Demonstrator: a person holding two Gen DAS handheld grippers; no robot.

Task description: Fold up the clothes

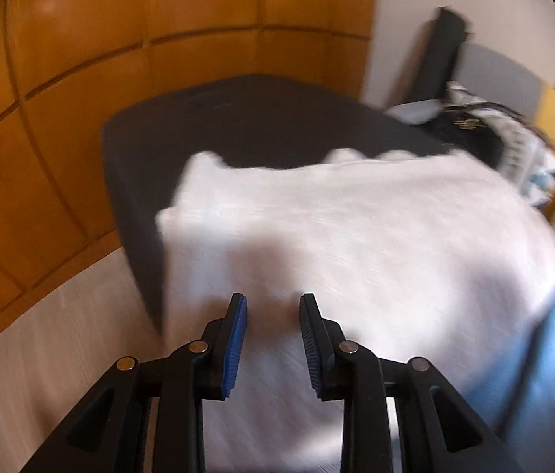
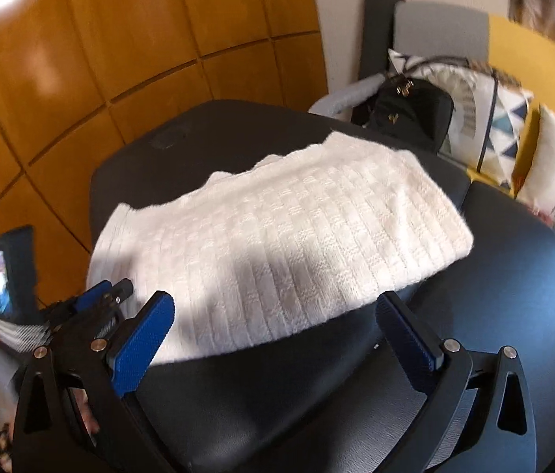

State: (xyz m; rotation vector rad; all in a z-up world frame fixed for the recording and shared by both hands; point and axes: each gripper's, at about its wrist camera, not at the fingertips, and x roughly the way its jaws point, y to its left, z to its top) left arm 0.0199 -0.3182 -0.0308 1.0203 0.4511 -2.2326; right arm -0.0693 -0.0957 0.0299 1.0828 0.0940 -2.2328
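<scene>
White waffle-knit sweater — folded rectangle, dark table.

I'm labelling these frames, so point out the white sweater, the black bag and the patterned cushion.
white sweater (image 2: 277,236), right wrist view, middle of the knit.
black bag (image 2: 411,114), right wrist view, its front.
patterned cushion (image 2: 510,130), right wrist view, triangle print.

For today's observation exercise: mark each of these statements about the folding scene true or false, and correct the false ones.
1. The white knitted garment lies on a dark surface. True.
2. The right gripper is shut on the garment. False: it is open, holding nothing.
3. A black bag sits beyond the garment. True.
4. The wall panels are green. False: they are orange-brown wood.
5. The left gripper is open. True.
</scene>
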